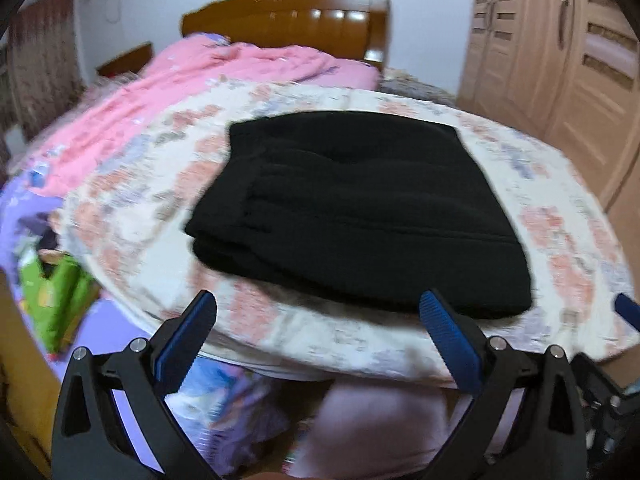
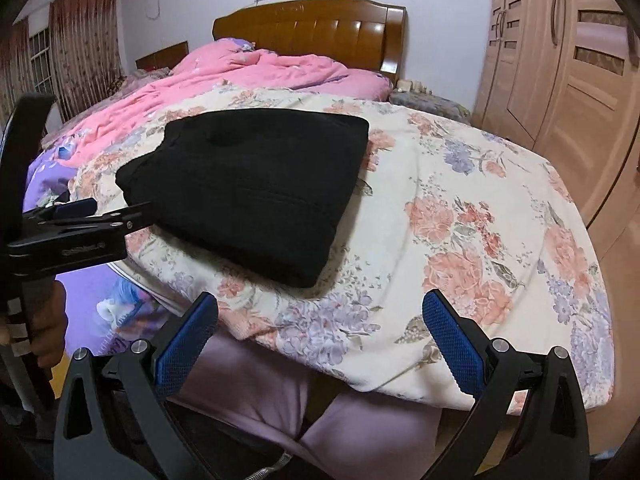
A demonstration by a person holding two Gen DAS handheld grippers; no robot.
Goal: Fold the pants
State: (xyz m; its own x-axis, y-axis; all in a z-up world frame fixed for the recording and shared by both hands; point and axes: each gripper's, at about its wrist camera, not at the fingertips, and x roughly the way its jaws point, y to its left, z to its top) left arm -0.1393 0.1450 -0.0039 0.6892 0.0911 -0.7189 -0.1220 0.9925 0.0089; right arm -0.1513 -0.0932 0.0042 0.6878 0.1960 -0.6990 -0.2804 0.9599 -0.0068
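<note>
Black pants (image 2: 248, 196) are seen lying folded into a thick, roughly square stack on a floral bedspread (image 2: 460, 216), near the foot of a bed. The cloth is judged soft and limp, fairly heavy for its bulk, likely to sag if lifted by one corner; a hold at the near folded edge, through all layers, is judged best. The left gripper (image 1: 318, 314) is held just short of the stack's near edge, its jaws spread wide and empty. The right gripper (image 2: 320, 314) is held back over the bed's edge, apart from the pants, jaws likewise spread with nothing between them. A pink quilt (image 2: 256, 72) is heaped farther up the bed, before a wooden headboard (image 2: 312, 28). A pale wardrobe (image 2: 568, 60) is seen on the right, curtains (image 2: 86, 36) on the left.
</note>
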